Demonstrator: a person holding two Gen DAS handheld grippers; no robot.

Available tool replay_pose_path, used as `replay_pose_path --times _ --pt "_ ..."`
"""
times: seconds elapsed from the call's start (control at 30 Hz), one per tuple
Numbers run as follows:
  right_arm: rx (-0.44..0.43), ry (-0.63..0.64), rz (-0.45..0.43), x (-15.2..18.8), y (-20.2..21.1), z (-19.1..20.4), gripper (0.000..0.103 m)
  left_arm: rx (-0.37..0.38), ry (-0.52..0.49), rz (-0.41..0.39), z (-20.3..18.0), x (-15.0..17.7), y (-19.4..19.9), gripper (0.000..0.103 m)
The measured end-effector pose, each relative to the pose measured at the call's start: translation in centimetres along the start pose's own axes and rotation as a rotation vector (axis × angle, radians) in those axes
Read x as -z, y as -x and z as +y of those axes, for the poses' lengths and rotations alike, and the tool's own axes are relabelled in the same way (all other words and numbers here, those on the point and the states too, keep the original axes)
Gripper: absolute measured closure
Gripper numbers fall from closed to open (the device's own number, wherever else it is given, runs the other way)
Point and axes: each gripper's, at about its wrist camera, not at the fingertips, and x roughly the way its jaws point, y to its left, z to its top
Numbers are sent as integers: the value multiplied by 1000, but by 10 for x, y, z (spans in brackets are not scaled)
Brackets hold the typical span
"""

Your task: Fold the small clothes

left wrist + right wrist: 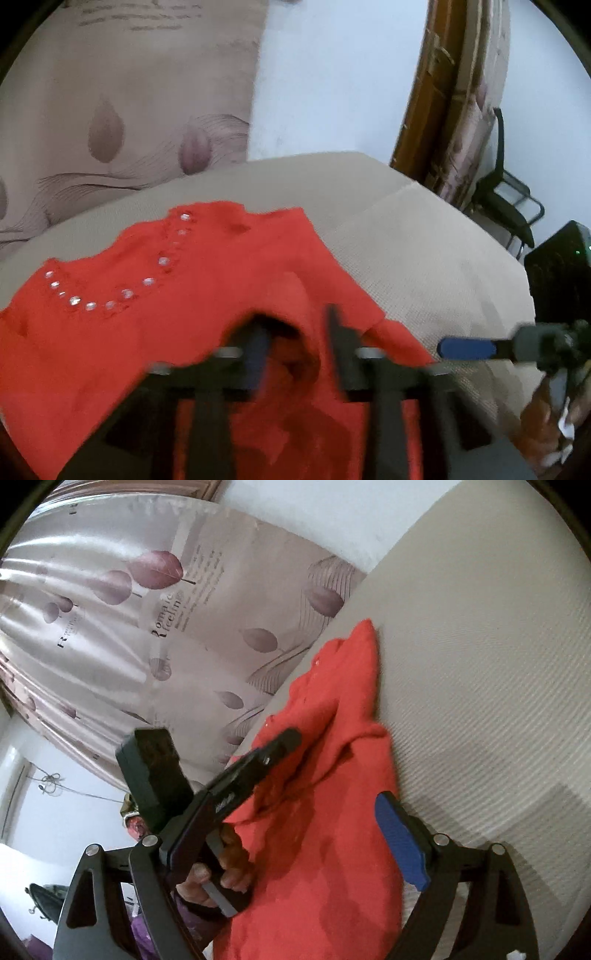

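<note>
A small red top [207, 288] with a row of clear stones round the neckline lies on a beige textured surface [424, 251]. My left gripper [295, 350] is over the top's near part, with a raised fold of red cloth between its fingers; the view is blurred, so its hold is unclear. In the right wrist view the red top [332, 812] lies bunched, and the left gripper [266, 753] reaches into it. My right gripper [280, 856] is open wide over the cloth, its blue-padded finger [399, 834] at the top's right edge. It also shows in the left wrist view [465, 349].
A patterned curtain [122, 110] with purple leaves hangs behind the surface. A wooden frame [424, 92], a dark chair [506, 199] and a black box [561, 266] stand at the right. The beige surface [480, 664] extends right of the garment.
</note>
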Motion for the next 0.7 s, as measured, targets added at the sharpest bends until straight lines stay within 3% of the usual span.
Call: replay_pose_path --times 0.03,0.13,0.23,0.3,0.47,0.63,0.7 --pt "11 13 2 -2 0 2 15 -19 26 -41 5 0 13 22" --pt "27 68 15 -11 -8 10 16 -50 99 -176 26 8 58 2" --pt "72 168 53 -20 -26 28 16 -71 181 -217 53 17 86 2" --pt "99 215 80 -24 -40 41 16 -144 252 -184 80 33 96 2" --pt "234 398 123 -15 -72 79 16 -244 343 -130 123 75 108 2" --pt "526 741 171 18 -132 118 16 -221 465 -120 151 103 107 2" --pt "649 856 204 25 -157 118 28 -223 470 -128 150 105 114 2"
